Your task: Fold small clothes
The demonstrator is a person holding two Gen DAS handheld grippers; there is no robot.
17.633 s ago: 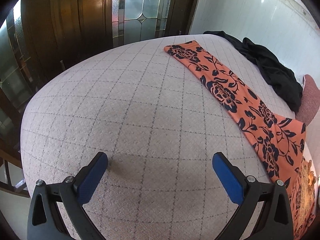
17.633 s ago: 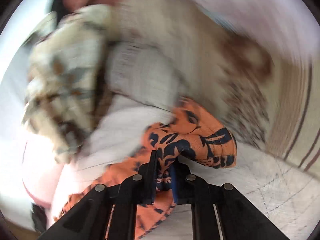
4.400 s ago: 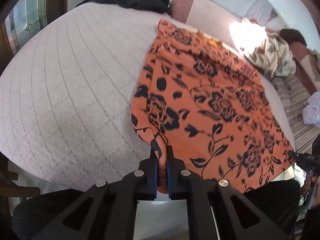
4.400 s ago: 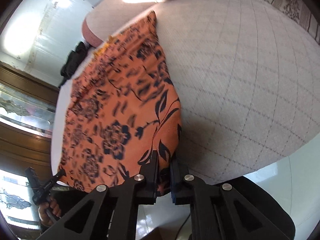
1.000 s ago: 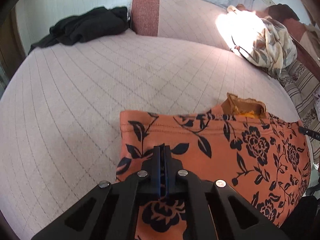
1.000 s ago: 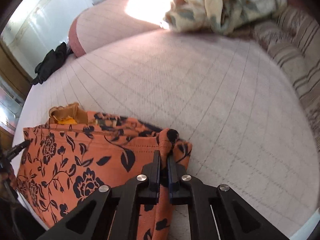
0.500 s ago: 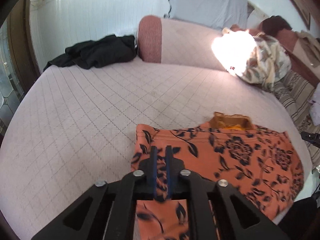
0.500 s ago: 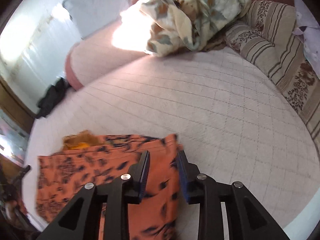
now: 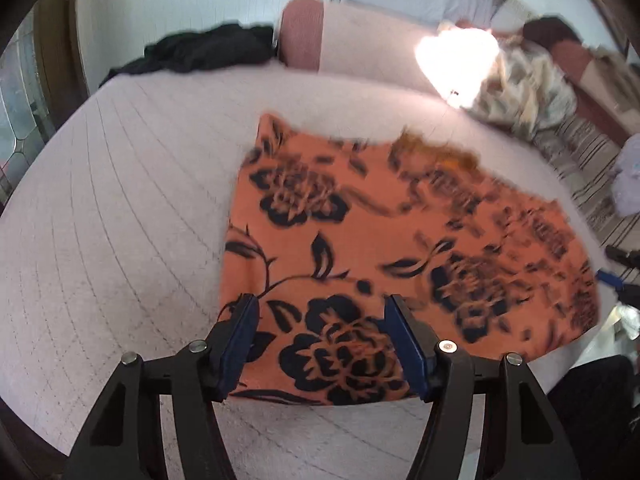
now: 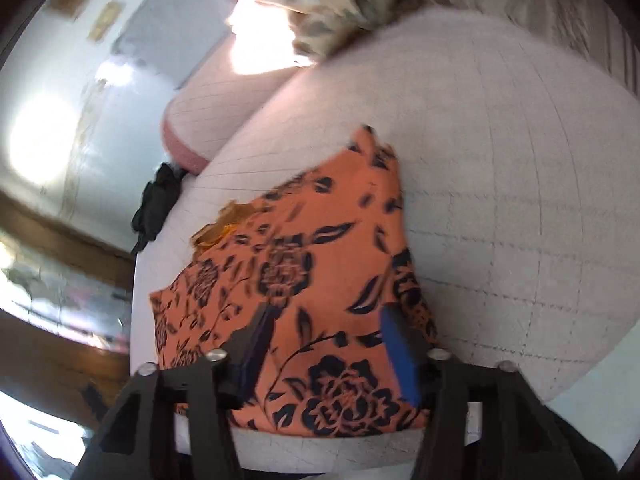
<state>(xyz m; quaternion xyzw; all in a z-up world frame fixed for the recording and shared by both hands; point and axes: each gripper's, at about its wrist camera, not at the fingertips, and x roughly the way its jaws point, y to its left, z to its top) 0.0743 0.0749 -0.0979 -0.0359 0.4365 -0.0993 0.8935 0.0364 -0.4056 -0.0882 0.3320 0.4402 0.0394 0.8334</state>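
Note:
An orange garment with a dark floral print lies folded flat on the pale quilted bed. A mustard-orange inner edge pokes out at its far side. My left gripper is open and empty, just above the garment's near left corner. In the right wrist view the same garment lies below my right gripper, which is open and empty over its near right corner. The right gripper also shows at the edge of the left wrist view.
A black garment lies at the far left of the bed beside a pink bolster. A floral blanket and striped bedding lie at the far right. The bed's front edge is right under the grippers.
Both grippers have opened and let go of the garment's edge, then drawn back toward the near side. The garment now lies flat, folded over on itself.

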